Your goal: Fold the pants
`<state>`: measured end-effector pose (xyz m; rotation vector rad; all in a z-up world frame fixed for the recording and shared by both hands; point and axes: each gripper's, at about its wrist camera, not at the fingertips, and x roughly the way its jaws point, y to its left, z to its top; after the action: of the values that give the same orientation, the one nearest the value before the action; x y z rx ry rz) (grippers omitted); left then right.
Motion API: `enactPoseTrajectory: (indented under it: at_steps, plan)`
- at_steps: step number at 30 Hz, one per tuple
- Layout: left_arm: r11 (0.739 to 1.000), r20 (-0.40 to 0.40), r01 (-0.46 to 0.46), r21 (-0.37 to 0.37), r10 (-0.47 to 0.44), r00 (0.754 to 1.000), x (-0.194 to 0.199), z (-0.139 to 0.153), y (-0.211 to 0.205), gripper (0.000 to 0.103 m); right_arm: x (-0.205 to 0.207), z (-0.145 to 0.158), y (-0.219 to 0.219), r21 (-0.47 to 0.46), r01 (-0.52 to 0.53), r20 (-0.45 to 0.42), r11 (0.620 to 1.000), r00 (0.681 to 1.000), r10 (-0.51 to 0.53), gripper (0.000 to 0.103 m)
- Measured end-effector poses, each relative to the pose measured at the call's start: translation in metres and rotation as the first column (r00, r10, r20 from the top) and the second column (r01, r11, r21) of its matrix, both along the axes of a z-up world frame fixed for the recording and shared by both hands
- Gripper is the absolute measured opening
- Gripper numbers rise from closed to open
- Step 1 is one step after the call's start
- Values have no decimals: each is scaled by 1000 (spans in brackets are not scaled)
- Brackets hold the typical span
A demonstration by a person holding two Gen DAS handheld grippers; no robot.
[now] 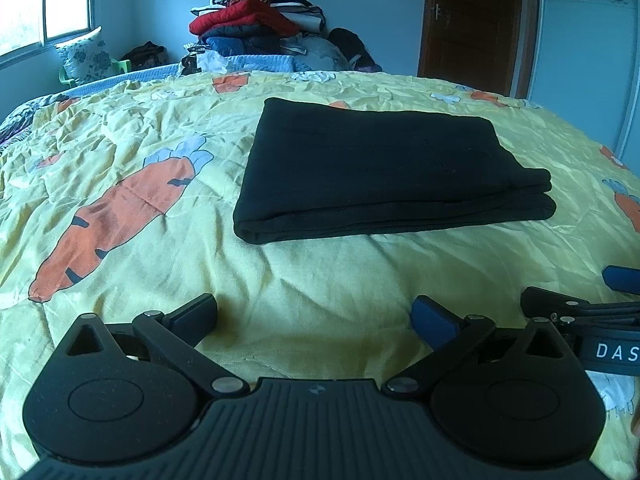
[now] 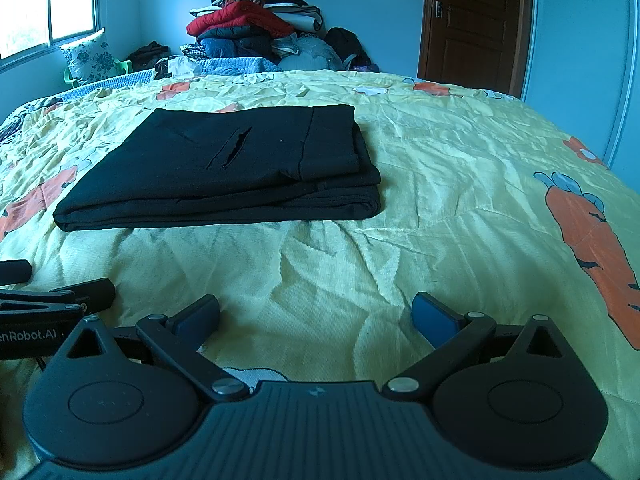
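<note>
Two grippers: left gripper [image 1: 314,318] and right gripper [image 2: 316,318], side by side, jaws wide, empty, low over bedspread [image 1: 320,272].
Black pants [image 2: 224,164]: folded flat ahead.
Clothes pile [image 1: 256,20]: beyond bed.

You've got a bed [image 1: 320,264] with a wrinkly yellow carrot-print quilt [image 2: 460,184], and black pants [image 1: 380,172] lying folded flat on it, clothes pile [image 1: 260,28] at the far end.
</note>
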<state>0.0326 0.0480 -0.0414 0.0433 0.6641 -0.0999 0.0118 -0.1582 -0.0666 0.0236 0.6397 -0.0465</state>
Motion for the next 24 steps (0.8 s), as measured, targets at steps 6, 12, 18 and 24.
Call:
enactPoseTrajectory:
  at_steps: [6, 12, 18, 24]
  plan:
    - [1000, -1, -6, 1, 6, 1000, 1, 0, 1, 103, 0, 0, 0, 0, 0, 0, 1000, 1000, 0, 103]
    - [1000, 0, -8, 2, 8, 1000, 1, 0, 1, 103, 0, 0, 0, 1, 0, 1, 1000, 1000, 0, 103]
    - [1000, 0, -7, 2, 7, 1000, 1, 0, 1, 103, 0, 0, 0, -1, 0, 0, 1000, 1000, 0, 103]
    - [1000, 0, -8, 0, 8, 1000, 1, 0, 1, 103, 0, 0, 0, 0, 0, 0, 1000, 1000, 0, 103]
